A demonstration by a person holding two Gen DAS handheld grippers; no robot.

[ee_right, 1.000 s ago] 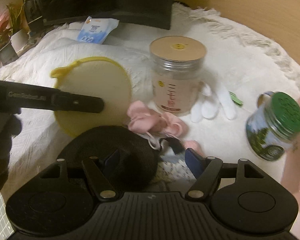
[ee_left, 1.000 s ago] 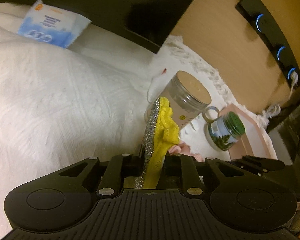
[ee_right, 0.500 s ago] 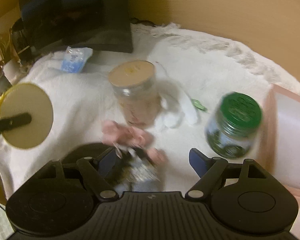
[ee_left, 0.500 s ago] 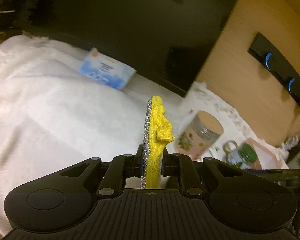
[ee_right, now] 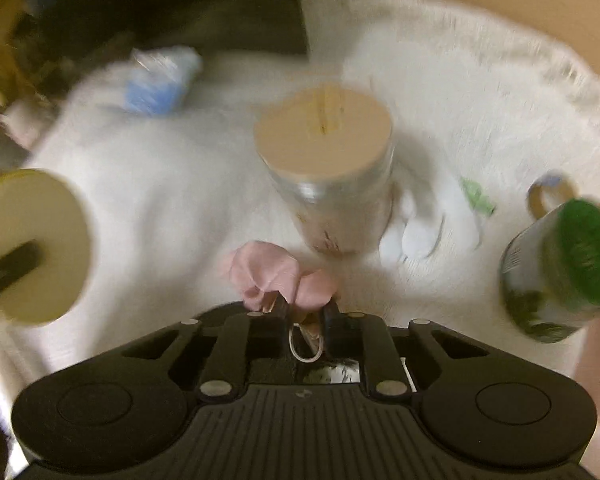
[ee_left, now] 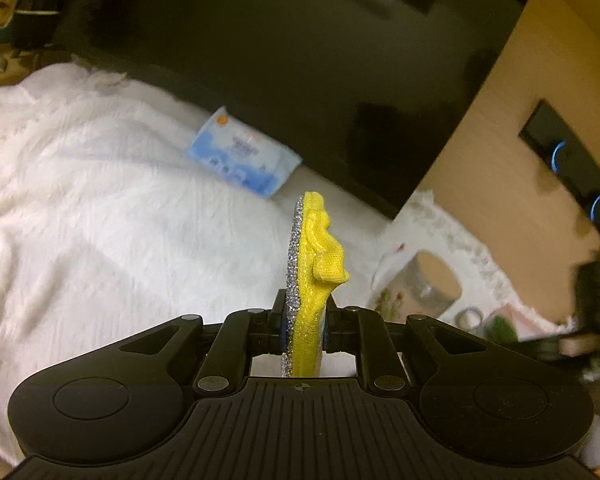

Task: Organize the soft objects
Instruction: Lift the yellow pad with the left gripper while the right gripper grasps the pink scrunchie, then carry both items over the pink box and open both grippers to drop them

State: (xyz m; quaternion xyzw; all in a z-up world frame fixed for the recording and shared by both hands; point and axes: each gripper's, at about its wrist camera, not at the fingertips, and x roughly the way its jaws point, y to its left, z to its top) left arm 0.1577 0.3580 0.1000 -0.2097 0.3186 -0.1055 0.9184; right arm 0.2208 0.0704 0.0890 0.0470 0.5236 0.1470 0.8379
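My left gripper [ee_left: 304,320] is shut on a round yellow sponge pad with a silver glitter face [ee_left: 314,268], held edge-on above the white fluffy cloth [ee_left: 100,220]. The same pad shows in the right wrist view [ee_right: 36,240] at the left, with the left finger across it. My right gripper [ee_right: 305,316] is shut on a pink soft cloth item with a white loop [ee_right: 276,276], just in front of a clear jar with a tan lid [ee_right: 328,168]. White gloves [ee_right: 424,224] lie to the right of the jar. The right wrist view is blurred.
A blue wipes packet [ee_left: 244,160] lies by a large dark screen [ee_left: 300,60]. A green-lidded jar [ee_right: 560,264] and a tape roll [ee_right: 548,196] stand at the right. A black panel with blue lights [ee_left: 580,176] hangs on the wooden wall.
My left gripper has lifted the yellow pad up and away from the jars. My right gripper was open and has shut on the pink cloth item near the tan-lidded jar.
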